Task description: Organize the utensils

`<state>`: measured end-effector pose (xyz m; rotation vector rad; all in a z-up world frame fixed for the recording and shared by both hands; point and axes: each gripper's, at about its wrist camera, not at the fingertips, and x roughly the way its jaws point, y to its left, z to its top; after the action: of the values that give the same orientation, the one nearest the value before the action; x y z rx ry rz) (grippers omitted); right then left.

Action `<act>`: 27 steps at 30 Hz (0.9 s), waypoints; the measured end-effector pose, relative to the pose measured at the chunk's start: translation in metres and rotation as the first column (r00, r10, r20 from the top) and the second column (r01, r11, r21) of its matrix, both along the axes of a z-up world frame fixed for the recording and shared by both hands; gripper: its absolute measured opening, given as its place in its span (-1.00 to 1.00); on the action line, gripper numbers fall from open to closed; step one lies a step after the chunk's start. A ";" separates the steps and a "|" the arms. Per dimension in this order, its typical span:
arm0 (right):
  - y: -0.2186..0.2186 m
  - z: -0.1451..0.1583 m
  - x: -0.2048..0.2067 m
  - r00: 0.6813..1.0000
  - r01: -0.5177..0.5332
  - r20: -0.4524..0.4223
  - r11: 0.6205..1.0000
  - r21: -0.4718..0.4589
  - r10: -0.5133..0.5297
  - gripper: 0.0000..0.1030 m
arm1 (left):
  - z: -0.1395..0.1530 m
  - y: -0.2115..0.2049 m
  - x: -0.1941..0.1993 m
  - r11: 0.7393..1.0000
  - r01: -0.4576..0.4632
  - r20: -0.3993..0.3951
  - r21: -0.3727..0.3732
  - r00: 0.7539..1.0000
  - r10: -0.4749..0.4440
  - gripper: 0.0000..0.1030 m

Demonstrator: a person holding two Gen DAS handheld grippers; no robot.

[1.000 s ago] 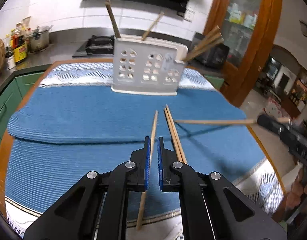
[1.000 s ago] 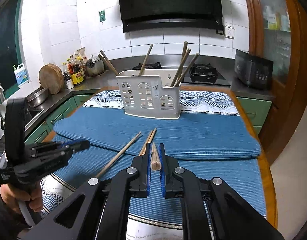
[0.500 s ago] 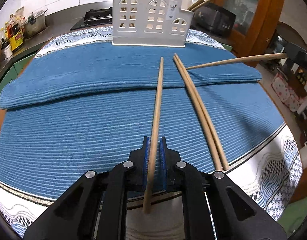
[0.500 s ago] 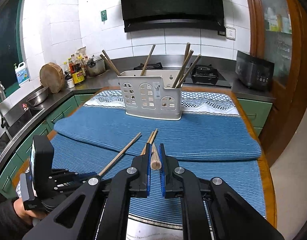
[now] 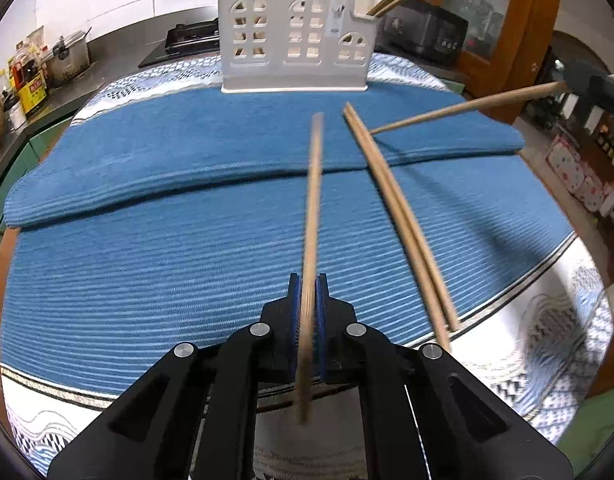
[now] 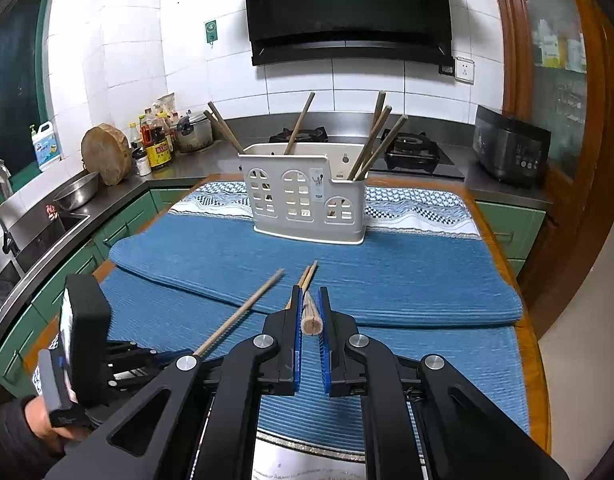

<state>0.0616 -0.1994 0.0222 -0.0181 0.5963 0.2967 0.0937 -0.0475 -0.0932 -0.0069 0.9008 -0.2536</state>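
The left gripper (image 5: 307,300) is clamped on a single chopstick (image 5: 313,216), whose shaft runs from between the pads toward 12 o'clock, its tip aimed at the white utensil holder (image 5: 295,36) at the far edge of the blue mat (image 5: 147,240). A pair of chopsticks (image 5: 399,216) lies on the mat at its 1 o'clock. The right gripper (image 6: 310,316) pinches another chopstick (image 6: 311,318) end-on between its pads, with the holder at 12 o'clock, well apart.
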 end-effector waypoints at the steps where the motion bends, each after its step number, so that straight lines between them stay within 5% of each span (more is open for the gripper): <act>1: 0.000 0.002 0.000 1.000 -0.001 0.004 1.000 -0.002 0.001 -0.86 | 0.007 0.003 -0.001 1.000 0.001 0.011 -0.015 1.000 -0.001 -0.90; 12: 0.006 0.021 0.008 0.999 -0.018 0.043 1.000 -0.005 0.018 -0.86 | 0.061 0.021 0.010 0.992 0.011 0.111 -0.127 0.994 0.004 -0.90; 27: 0.003 0.085 0.057 0.996 -0.067 0.063 0.998 -0.006 0.068 -0.86 | 0.103 0.013 0.045 0.993 0.055 0.177 -0.101 0.984 -0.037 -0.90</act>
<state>0.1181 -0.1964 0.1069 -0.0513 0.5339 0.3593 0.1385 -0.0343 0.0100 -0.0610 0.7130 -0.3395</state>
